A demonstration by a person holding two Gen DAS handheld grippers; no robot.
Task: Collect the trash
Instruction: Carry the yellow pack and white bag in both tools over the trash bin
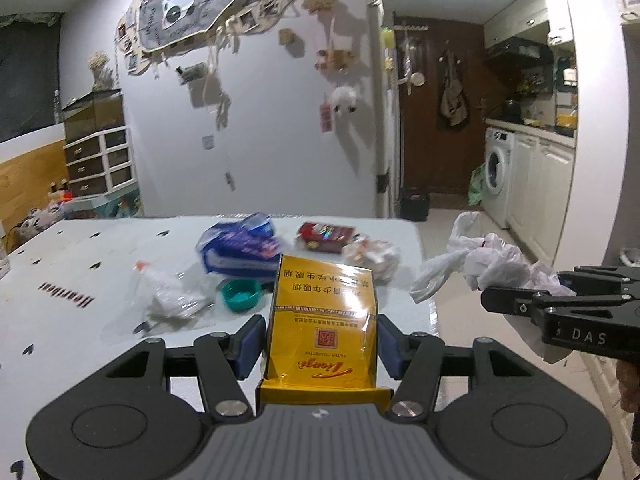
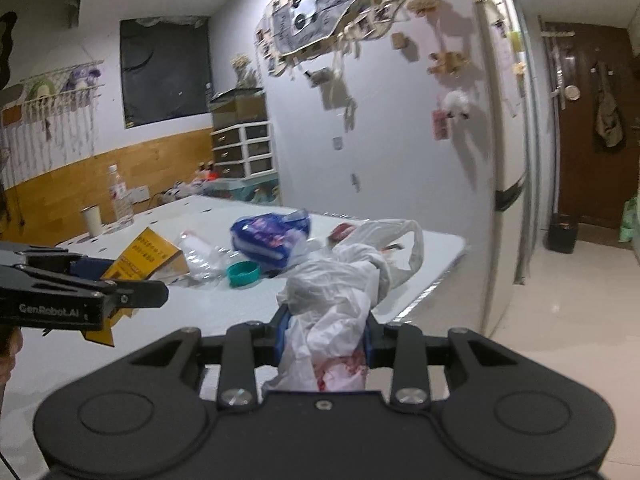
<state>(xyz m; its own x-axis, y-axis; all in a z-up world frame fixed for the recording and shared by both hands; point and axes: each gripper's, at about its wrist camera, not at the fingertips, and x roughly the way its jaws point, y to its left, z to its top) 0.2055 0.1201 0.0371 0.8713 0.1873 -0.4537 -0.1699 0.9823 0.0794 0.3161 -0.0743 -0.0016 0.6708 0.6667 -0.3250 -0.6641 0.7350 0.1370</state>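
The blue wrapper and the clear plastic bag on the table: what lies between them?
A teal cap lies between the blue wrapper and the clear plastic bag; both wrist views show it.

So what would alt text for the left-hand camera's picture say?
The left gripper clamps a yellow cigarette pack above a white table littered with wrappers and a teal cap; the right gripper holds a white plastic bag alongside.

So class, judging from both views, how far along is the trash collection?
Done: nothing visibly binned.

In hand: left tool grips the yellow cigarette box; right tool grips the white plastic bag.

Left on the table: blue wrapper, teal cap, red packet.
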